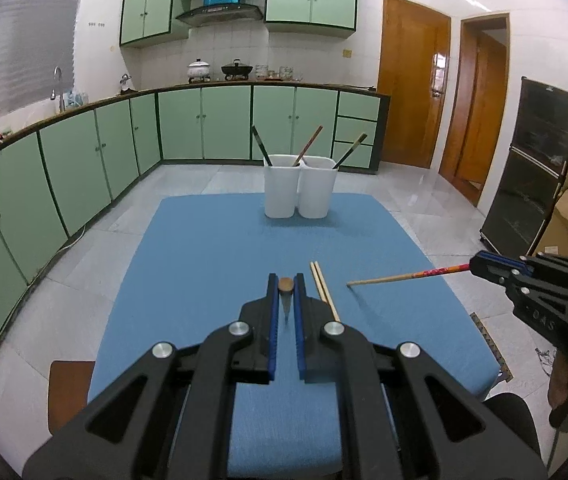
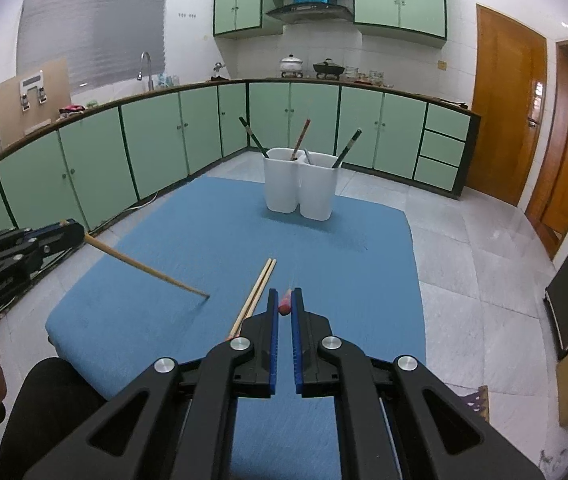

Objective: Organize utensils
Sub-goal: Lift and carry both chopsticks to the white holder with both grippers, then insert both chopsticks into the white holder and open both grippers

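Partial lettering "DAS" on right tool (image 1: 473, 266) body.

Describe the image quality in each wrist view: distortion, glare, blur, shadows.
Left wrist view: strong fisheye bends the green cabinets; black vignette at the corners; glare on the wooden door; soft shadow under the white holder.
Right wrist view: the same curving; counter bowed; the held chopstick's red end slightly blurred up close.

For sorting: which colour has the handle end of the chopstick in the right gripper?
Red, patterned chopstick; left wrist view.
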### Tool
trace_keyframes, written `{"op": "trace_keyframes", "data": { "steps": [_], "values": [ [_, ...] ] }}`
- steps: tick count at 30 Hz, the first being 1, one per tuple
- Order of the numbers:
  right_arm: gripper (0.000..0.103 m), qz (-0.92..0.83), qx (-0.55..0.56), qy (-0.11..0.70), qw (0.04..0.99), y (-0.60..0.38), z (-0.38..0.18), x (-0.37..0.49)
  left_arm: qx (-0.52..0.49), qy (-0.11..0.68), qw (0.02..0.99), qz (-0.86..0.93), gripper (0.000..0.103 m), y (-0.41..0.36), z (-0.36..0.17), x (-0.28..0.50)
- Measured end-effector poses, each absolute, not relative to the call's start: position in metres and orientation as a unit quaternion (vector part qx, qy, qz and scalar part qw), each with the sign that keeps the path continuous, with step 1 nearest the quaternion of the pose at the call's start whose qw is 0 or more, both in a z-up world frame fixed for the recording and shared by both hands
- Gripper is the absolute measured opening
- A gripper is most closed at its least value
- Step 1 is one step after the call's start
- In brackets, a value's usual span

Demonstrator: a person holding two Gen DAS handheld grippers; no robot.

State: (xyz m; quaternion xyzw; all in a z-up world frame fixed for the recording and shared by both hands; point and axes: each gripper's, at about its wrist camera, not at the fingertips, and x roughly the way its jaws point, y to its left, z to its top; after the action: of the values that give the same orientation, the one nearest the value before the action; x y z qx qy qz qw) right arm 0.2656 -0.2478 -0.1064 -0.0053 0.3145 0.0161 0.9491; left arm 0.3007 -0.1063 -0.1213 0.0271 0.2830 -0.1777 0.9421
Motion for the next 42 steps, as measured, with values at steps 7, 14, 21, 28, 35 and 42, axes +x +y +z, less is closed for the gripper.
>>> {"op": "trace_keyframes", "data": {
  "steps": [7, 14, 21, 28, 35, 42],
  "values": [
    [0.006, 0.030, -0.015, 0.335, 0.942, -0.248, -0.086, 0.298, 0.028, 0.298, 0.935, -0.193, 0.006, -0.108, -0.111, 0.322],
    [0.006, 0.043, -0.031, 0.363, 0.930, -0.252, -0.061, 0.341, 0.036, 0.314, 0.926, -0.208, 0.006, -0.113, -0.100, 0.359],
    [0.006, 0.049, -0.034, 0.399, 0.915, -0.262, -0.045, 0.393, 0.052, 0.329, 0.917, -0.220, 0.006, -0.118, -0.092, 0.397],
    [0.006, 0.043, -0.002, 0.440, 0.897, -0.283, -0.036, 0.436, 0.053, 0.354, 0.902, -0.242, 0.006, -0.125, -0.085, 0.432],
    [0.006, 0.042, -0.002, 0.435, 0.899, -0.282, -0.014, 0.439, 0.044, 0.346, 0.903, -0.252, 0.006, -0.128, -0.056, 0.449],
    [0.006, 0.025, -0.008, 0.418, 0.908, -0.286, 0.028, 0.450, 0.046, 0.303, 0.920, -0.245, 0.006, -0.140, 0.010, 0.478]
  ]
}}
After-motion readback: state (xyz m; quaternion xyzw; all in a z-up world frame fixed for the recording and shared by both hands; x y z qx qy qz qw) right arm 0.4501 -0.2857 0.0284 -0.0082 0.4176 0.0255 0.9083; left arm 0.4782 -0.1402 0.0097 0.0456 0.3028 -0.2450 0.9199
